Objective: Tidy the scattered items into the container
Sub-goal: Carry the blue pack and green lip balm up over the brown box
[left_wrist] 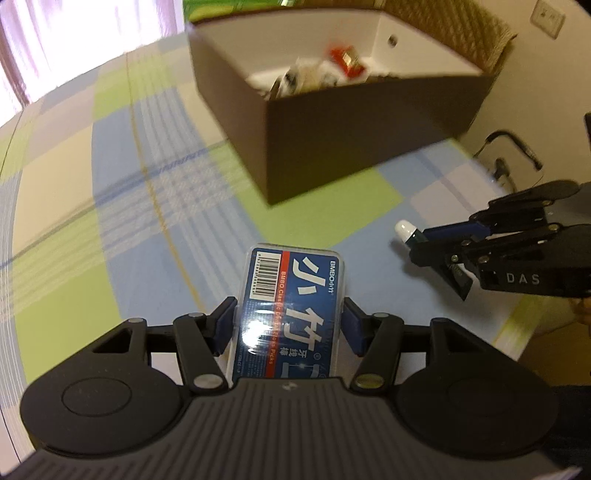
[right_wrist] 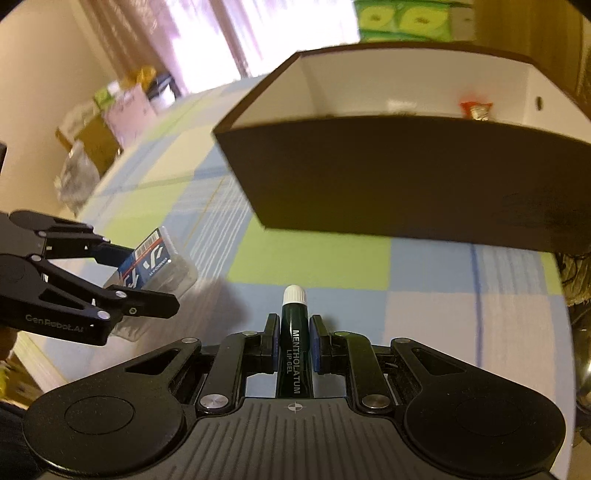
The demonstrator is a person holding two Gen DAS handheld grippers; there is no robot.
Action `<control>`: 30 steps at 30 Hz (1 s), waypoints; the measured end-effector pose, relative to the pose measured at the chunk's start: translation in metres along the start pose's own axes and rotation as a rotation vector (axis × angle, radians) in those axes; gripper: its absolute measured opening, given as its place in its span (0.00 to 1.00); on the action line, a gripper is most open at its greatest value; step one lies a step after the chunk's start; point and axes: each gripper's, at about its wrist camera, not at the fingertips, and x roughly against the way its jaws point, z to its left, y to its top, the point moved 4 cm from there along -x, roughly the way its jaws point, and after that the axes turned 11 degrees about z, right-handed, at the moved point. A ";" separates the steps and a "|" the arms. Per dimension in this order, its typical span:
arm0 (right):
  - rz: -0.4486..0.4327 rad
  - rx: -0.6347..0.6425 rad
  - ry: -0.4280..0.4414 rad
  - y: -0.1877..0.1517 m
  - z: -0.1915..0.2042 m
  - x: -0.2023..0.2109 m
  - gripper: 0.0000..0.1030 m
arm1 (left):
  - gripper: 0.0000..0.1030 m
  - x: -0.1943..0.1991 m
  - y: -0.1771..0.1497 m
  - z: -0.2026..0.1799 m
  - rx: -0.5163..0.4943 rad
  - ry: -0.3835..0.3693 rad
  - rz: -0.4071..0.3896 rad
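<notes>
A home room: pink curtains (right_wrist: 207, 40), checked tablecloth (left_wrist: 110, 177), wall socket (left_wrist: 548, 17).

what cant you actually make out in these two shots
- Contents of the brown box: left wrist view, blurred; only a red packet and whitish clutter read. In the right wrist view the near wall hides almost everything.
- Floss pick case: its lower end is hidden behind the left hand-held gripper body.
- Lip gel tube: its base is hidden by the right hand-held gripper.
- Things beyond the table: blurred in the right wrist view.
</notes>
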 end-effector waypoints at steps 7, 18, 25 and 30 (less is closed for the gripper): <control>-0.099 -0.035 0.089 0.017 -0.023 0.051 0.18 | 0.53 0.041 0.033 -0.018 -0.022 -0.015 -0.109; -0.297 0.033 0.081 0.089 -0.065 0.120 0.18 | 0.53 0.082 0.116 -0.026 -0.037 -0.017 -0.261; -0.353 0.075 0.020 0.139 -0.098 0.130 0.18 | 0.53 0.072 0.170 -0.020 -0.035 -0.010 -0.268; -0.275 0.106 0.007 0.162 -0.119 0.104 0.18 | 0.53 0.049 0.197 -0.010 -0.022 -0.026 -0.224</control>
